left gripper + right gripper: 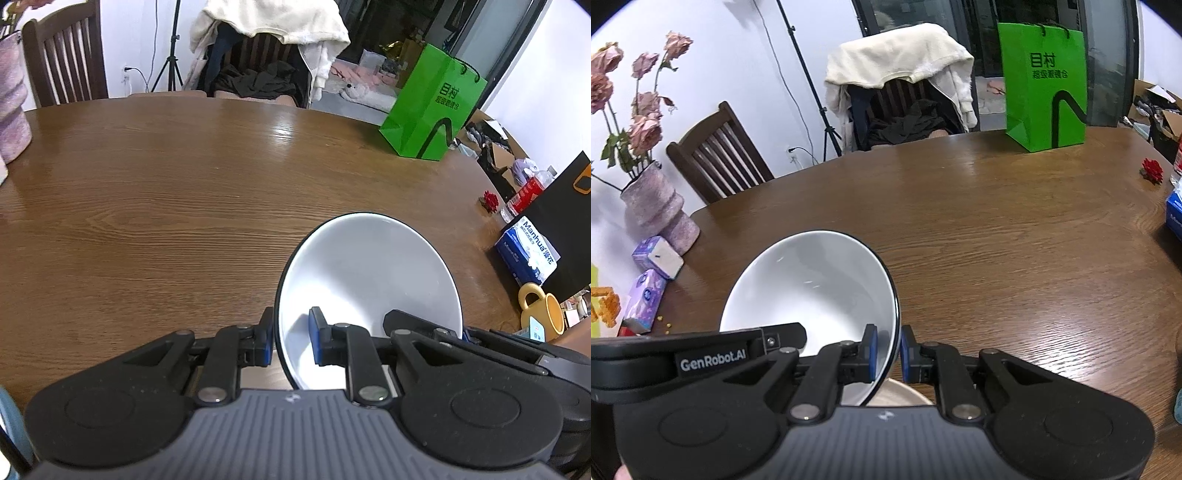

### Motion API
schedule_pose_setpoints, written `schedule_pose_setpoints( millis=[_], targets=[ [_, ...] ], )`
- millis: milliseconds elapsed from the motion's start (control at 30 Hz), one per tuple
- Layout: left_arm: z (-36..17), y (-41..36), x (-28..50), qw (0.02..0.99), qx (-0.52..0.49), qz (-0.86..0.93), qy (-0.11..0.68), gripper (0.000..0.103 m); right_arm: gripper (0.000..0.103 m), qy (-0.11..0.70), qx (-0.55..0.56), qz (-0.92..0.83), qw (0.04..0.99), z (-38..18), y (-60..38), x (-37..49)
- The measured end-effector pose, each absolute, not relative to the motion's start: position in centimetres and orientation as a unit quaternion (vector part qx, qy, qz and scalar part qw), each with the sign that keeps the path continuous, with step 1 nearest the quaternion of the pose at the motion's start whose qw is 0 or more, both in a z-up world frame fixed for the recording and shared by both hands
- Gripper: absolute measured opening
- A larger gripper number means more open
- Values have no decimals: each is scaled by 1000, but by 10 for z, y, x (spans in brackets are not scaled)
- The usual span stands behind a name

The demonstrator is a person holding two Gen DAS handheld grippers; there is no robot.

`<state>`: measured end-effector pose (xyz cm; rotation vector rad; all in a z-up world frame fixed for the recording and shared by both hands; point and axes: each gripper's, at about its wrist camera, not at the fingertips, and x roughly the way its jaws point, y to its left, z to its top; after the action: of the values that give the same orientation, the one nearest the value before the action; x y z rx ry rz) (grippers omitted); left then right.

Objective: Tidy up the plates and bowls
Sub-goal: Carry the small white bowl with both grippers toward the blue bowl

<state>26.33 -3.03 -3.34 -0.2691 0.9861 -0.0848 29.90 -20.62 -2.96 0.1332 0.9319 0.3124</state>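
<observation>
Beyond the bowl, a green bag stands on the table.

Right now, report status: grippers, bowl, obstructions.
Left gripper and right gripper both shut on white bowl, opposite rims. Bowl tilted above table. Pale dish under bowl.

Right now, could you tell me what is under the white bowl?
In the right wrist view a pale rounded rim, perhaps a plate, shows beneath the bowl. The bowl and tongs cover the rest.
</observation>
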Motion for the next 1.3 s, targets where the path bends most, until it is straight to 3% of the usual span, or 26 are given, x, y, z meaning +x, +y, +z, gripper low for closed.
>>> schedule_pose_setpoints(
  millis=[1300],
  targets=[
    [-13, 78, 198, 878, -149, -7, 455, 19, 13, 439, 31, 196, 877, -3, -87, 241]
  ],
)
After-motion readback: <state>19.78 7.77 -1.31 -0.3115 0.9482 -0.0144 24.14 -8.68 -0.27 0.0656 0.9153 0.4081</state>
